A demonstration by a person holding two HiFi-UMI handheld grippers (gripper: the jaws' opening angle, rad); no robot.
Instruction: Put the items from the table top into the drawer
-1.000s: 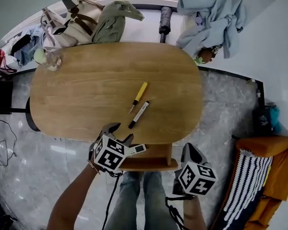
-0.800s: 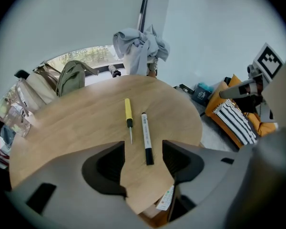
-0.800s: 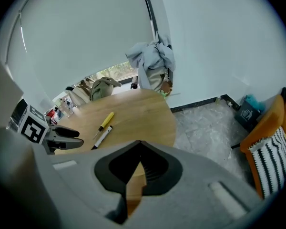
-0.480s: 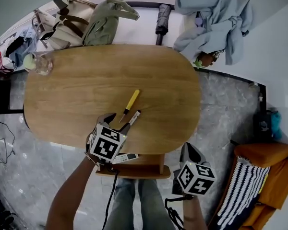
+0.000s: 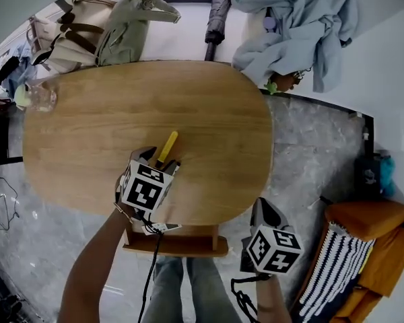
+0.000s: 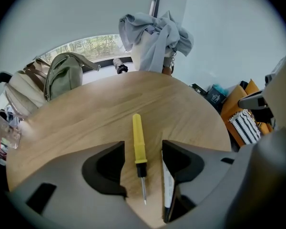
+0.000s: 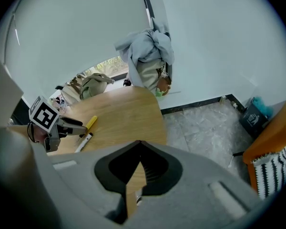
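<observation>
Oval wooden table [image 5: 81,133] fills my view, with the drawer [image 5: 182,244] open below its near edge. My left gripper [image 6: 142,152] straddles the yellow screwdriver [image 6: 137,137] with jaws wide, the marker [image 6: 167,185] beside one jaw. My right gripper [image 7: 139,147] is closed on nothing, off the table.

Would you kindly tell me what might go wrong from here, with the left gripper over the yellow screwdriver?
1. The marker lies right beside one jaw of the open left gripper, partly under it; closing may nudge it or pinch it along with the yellow screwdriver.
2. The jaws straddle the screwdriver where the handle meets the thin shaft, so a grip there might let it tilt or slip on the way to the drawer.
</observation>
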